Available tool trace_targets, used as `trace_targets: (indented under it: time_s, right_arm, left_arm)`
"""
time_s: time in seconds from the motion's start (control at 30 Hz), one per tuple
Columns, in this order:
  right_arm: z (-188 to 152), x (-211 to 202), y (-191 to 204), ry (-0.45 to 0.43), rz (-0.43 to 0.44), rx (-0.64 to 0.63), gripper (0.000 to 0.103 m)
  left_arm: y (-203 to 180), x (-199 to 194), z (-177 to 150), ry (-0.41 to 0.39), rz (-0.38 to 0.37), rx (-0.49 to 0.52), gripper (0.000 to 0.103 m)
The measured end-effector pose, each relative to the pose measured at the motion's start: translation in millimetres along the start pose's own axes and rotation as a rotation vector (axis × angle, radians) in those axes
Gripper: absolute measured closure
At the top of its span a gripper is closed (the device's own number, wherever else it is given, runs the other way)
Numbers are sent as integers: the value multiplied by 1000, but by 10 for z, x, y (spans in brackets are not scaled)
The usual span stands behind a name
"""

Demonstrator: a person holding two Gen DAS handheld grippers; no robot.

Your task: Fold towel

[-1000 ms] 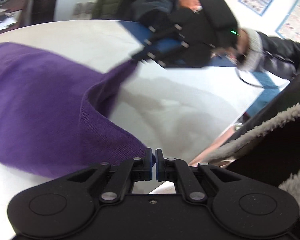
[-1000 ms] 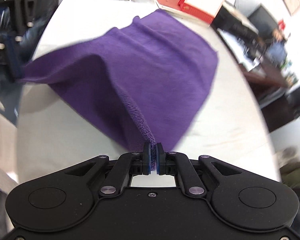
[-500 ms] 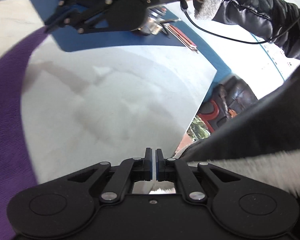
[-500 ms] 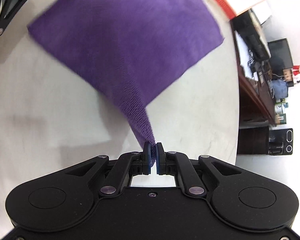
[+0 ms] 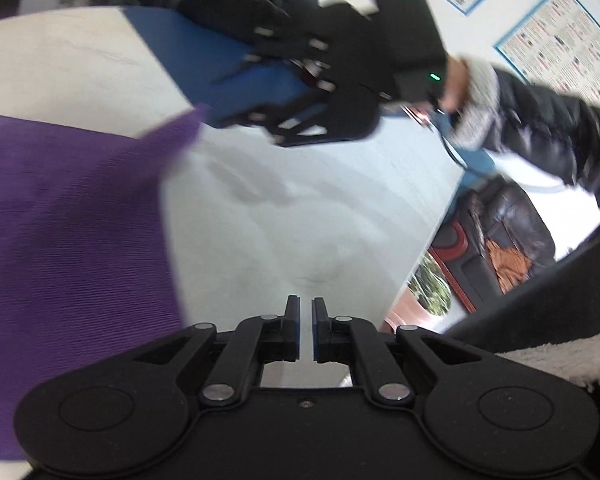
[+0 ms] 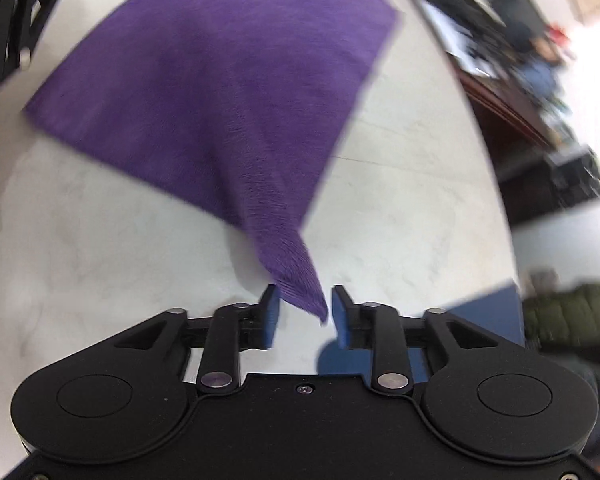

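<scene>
A purple towel (image 6: pixel 220 80) lies spread on the white table (image 6: pixel 400 220). One pointed corner of it still rises toward my right gripper (image 6: pixel 304 292). Those jaws are opening: the corner hangs between the blue pads, and neither pad presses on it. In the left wrist view the towel (image 5: pixel 68 220) fills the left side. My left gripper (image 5: pixel 305 304) is shut on nothing, over bare table (image 5: pixel 300 220) just right of the towel's edge. My right gripper (image 5: pixel 240 96) shows blurred at the top, beside the towel's far corner.
A blue panel (image 5: pixel 172 40) adjoins the table's far side. The table edge runs down the right, with a dark leather armchair (image 5: pixel 508 232) beyond it. A person's black sleeve with a fleece cuff (image 5: pixel 476 92) holds the right gripper. Cluttered desks (image 6: pixel 520 80) stand past the table.
The left gripper let go of its towel corner and swung over bare table. The right gripper's jaws parted from the corner they pinched. The towel dropped flatter onto the table.
</scene>
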State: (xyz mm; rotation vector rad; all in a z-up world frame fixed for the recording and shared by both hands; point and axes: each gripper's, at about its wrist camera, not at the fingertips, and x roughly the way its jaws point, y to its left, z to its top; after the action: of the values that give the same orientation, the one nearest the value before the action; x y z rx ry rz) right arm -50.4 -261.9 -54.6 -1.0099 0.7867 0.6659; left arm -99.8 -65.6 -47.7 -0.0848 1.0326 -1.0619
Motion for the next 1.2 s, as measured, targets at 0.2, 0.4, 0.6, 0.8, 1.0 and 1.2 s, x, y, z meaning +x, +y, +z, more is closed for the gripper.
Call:
trace_targets:
  time_s: [0.2,0.4,0.6,0.8,1.0,1.2]
  right_arm:
    - [47,-658,-187,-109,-91,601,62]
    - [732,-471,495,-180,197,839,57]
    - [1268,20,1055,-26,299,868,57]
    - [1195,88,1228,98,249,966,57]
    - [1118,189,1232,129,223,976,57]
    - [1064,171,1296,104,231,907,57]
  left_arm:
    - [722,-1062,53,-125,281,-50,96]
    - [1797,-1690,446,-116,802,-128,87]
    - [2761,-1685,866,-95,1083,-47,79]
    - [3286,-1386,1021,-19,1200,100,79]
    - [3527,-1273,1024,13,1226,130,79]
    - [3511,-1163,934,13,1284,166,78]
